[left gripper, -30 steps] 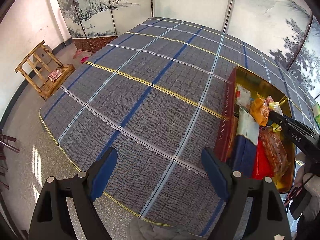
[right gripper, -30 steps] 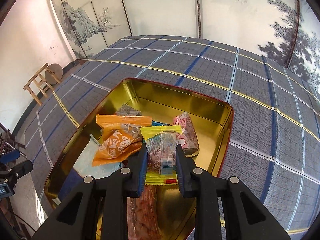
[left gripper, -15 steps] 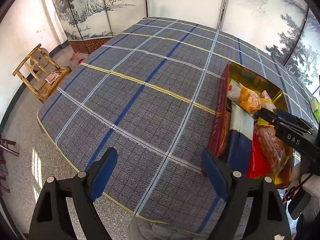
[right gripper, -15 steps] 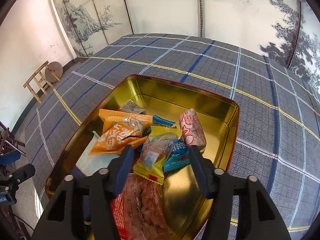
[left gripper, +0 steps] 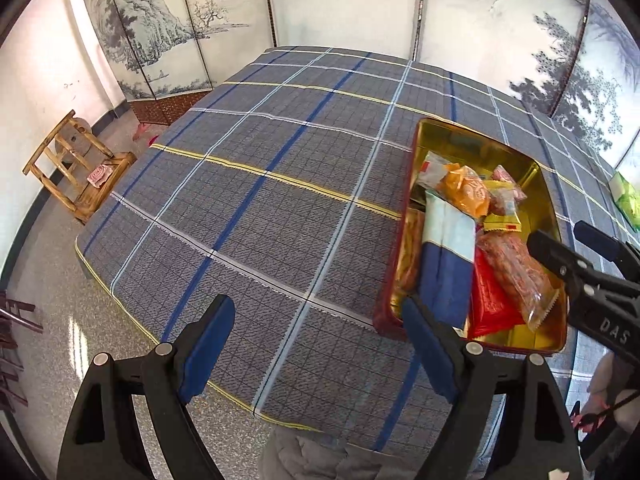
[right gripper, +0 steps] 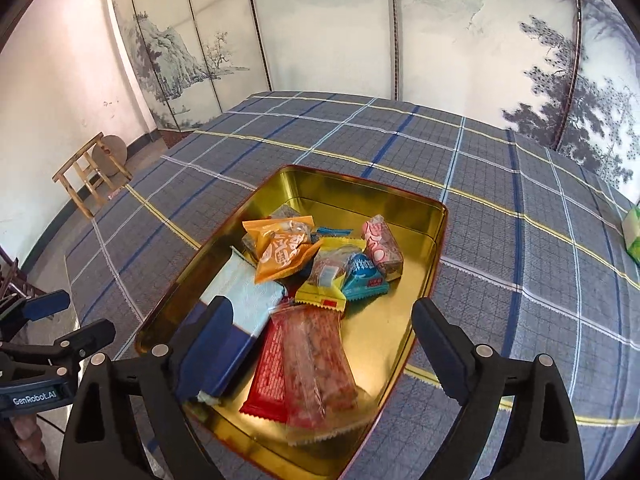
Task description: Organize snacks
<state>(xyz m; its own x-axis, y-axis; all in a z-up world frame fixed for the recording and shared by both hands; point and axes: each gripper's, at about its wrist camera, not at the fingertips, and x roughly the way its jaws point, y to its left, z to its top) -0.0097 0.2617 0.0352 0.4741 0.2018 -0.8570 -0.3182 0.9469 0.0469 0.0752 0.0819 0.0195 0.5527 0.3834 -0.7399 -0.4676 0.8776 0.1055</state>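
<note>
A gold tin (right gripper: pixel 434 240) with a red rim sits on the plaid cloth, holding several snack packets: an orange packet (right gripper: pixel 282 252), a yellow-edged clear packet (right gripper: pixel 328 276), a teal packet (right gripper: pixel 362 276), a pink packet (right gripper: pixel 382 246), a blue-and-white pack (right gripper: pixel 240 308) and a long clear packet (right gripper: pixel 316 364). My right gripper (right gripper: pixel 322 348) is open and empty, above the tin's near end. My left gripper (left gripper: pixel 316 344) is open and empty, over the cloth left of the tin (left gripper: pixel 548 184). The right gripper also shows in the left wrist view (left gripper: pixel 576 248).
The plaid cloth (left gripper: pixel 260 184) covers a large surface. A green packet (right gripper: pixel 632 236) lies at the far right on the cloth. A wooden stool (left gripper: pixel 76 172) stands on the floor at the left. Painted folding screens (right gripper: pixel 320 40) stand behind.
My right gripper opened and let go of the yellow-edged clear packet, which now lies in the tin; the gripper then drew back. The left gripper shifted slightly, staying open.
</note>
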